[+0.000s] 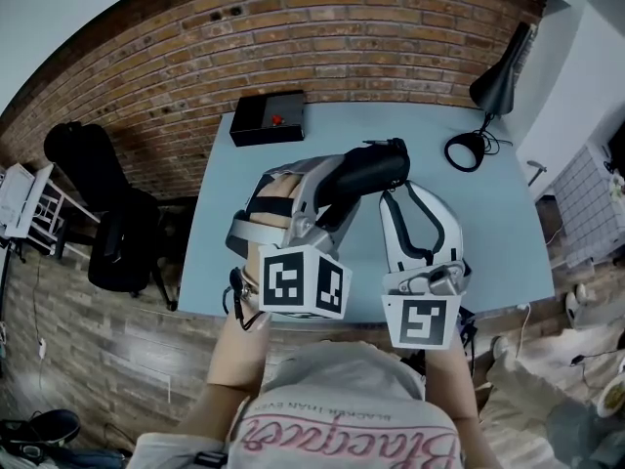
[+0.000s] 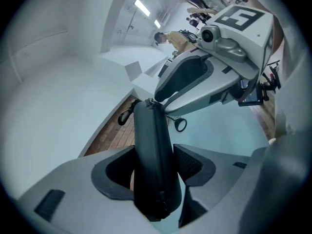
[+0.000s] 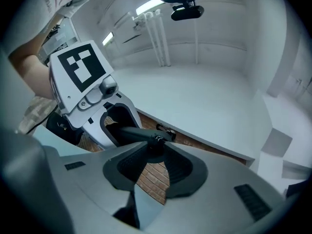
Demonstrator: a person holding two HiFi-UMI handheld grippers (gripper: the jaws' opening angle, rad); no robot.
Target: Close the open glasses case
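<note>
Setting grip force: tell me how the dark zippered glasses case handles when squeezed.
The dark rounded zippered glasses case is probably stiff: it shows no dent between the left gripper's jaws. It looks light, held clear of the pale blue table. With the right gripper pinching one end, it may twist.

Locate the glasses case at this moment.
The glasses case is clamped by the left gripper, held over the blue table at head-view centre; the right gripper pinches its far end.
</note>
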